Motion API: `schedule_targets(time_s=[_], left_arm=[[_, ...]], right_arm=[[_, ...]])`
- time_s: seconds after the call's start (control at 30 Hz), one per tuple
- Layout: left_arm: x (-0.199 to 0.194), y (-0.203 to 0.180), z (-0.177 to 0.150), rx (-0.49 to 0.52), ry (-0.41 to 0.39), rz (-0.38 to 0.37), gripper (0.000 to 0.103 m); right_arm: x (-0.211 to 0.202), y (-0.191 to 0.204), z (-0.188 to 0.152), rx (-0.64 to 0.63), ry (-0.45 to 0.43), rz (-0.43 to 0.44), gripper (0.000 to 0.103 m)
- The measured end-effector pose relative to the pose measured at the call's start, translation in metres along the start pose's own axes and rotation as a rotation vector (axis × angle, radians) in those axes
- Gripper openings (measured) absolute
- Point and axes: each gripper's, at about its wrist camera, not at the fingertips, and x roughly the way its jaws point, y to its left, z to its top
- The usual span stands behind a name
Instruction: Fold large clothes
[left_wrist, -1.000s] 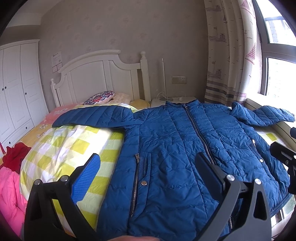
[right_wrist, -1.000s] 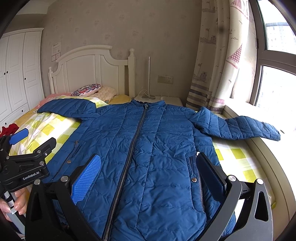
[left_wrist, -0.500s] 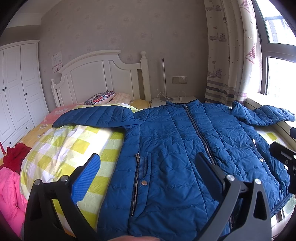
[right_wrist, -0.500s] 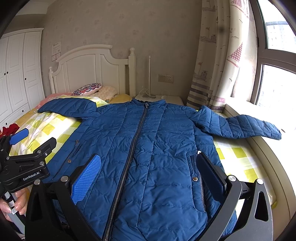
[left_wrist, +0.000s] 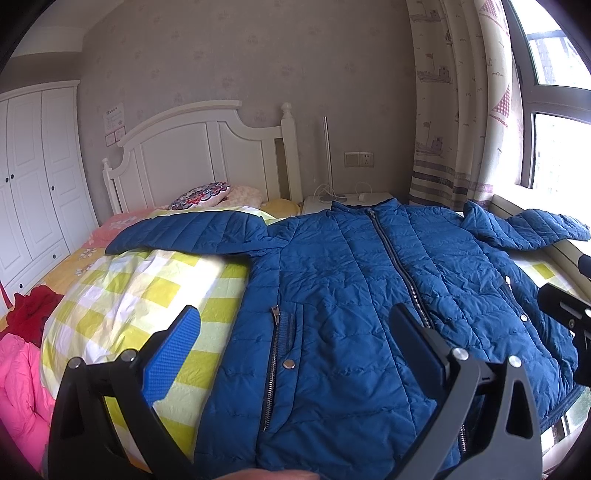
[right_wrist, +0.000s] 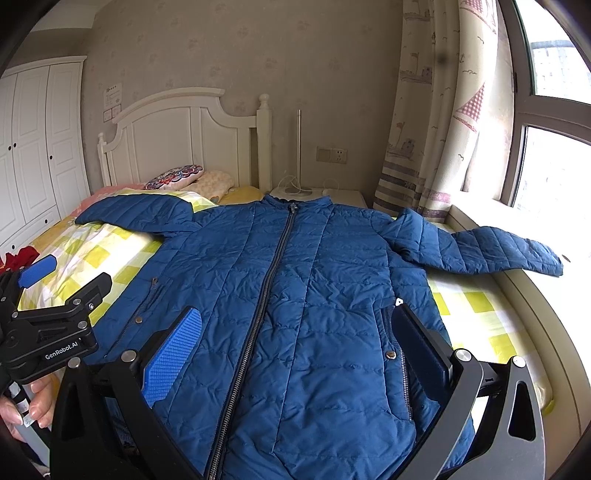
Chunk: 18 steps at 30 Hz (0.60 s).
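Left tongs (right_wrist: 55, 280) marked "GenRobot.AI"; both tongs spread, empty, above blue jacket (right_wrist: 314, 295).

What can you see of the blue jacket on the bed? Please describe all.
The blue jacket is quilted and puffy, zipped shut up to the collar, lying flat, front up, on the yellow checked quilt. Both sleeves are spread sideways, one reaching the window sill. It has zipped side pockets with snap buttons. Neither gripper touches it.

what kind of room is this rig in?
A home bedroom, most likely: a bed with a white headboard, a white wardrobe, and a curtained window. A blue jacket lies spread on the bed.
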Motion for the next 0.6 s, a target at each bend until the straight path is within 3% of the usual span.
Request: schedule_targets(time_s=[0.6], left_arm=[[0.047, -0.014, -0.009, 0.051, 0.111, -0.006, 0.101]], right_arm=[[0.048, -0.034, -0.01, 0.064, 0.118, -0.035, 0.099]])
